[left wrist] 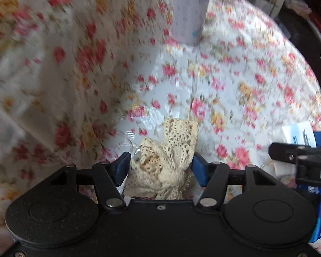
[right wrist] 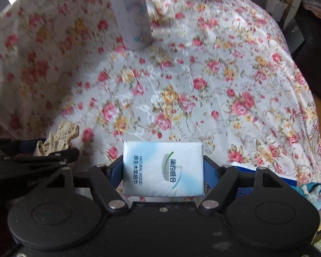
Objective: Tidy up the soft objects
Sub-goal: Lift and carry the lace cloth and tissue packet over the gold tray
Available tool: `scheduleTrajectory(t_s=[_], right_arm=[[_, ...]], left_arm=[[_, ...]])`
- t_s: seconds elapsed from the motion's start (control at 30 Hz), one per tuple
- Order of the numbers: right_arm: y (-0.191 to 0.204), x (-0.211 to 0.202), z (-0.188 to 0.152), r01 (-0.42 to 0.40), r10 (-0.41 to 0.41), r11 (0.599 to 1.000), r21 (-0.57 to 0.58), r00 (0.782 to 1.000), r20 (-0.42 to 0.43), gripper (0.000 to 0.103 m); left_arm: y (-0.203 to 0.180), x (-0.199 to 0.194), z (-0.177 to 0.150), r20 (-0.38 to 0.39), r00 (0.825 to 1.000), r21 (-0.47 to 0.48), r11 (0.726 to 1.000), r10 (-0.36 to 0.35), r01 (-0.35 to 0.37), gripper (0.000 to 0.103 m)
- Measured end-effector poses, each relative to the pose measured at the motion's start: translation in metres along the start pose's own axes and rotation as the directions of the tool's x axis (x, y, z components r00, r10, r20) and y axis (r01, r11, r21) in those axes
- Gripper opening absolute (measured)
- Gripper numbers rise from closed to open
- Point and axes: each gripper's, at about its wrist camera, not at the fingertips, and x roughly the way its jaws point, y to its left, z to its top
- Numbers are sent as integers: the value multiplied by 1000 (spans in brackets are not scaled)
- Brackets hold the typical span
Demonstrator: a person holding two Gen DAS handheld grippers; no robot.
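Observation:
My left gripper [left wrist: 160, 165] is shut on a bunched cream lace cloth [left wrist: 167, 156], held above the floral tablecloth [left wrist: 246, 85]. My right gripper [right wrist: 163, 169] is shut on a white and pale blue tissue pack [right wrist: 163, 169] with printed text, held flat between the blue pads. In the right wrist view the left gripper [right wrist: 51, 147] shows at the left with the lace cloth [right wrist: 60, 137] in it. In the left wrist view the right gripper's fingers [left wrist: 289, 152] and a corner of the tissue pack [left wrist: 297, 135] show at the right edge.
A tall pale lavender cylinder [left wrist: 188, 10] stands on the cloth ahead; it also shows in the right wrist view [right wrist: 132, 17]. The floral cloth rises in a fold at the left [left wrist: 42, 64]. Dark furniture [right wrist: 310, 42] lies beyond the table's right edge. Colourful items [right wrist: 318, 194] sit at the lower right.

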Motion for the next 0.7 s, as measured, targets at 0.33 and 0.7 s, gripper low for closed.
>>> scheduleTrajectory(t_s=[0.33, 0.7], right_arm=[[-2, -74, -17, -60, 59, 998, 6, 993, 105, 73], [-15, -128, -78, -89, 83, 995, 42, 989, 123, 73]], left_arm=[[-10, -68, -9, 91, 995, 0, 999, 32, -32, 54], [-48, -128, -48, 124, 992, 70, 998, -13, 4, 54]])
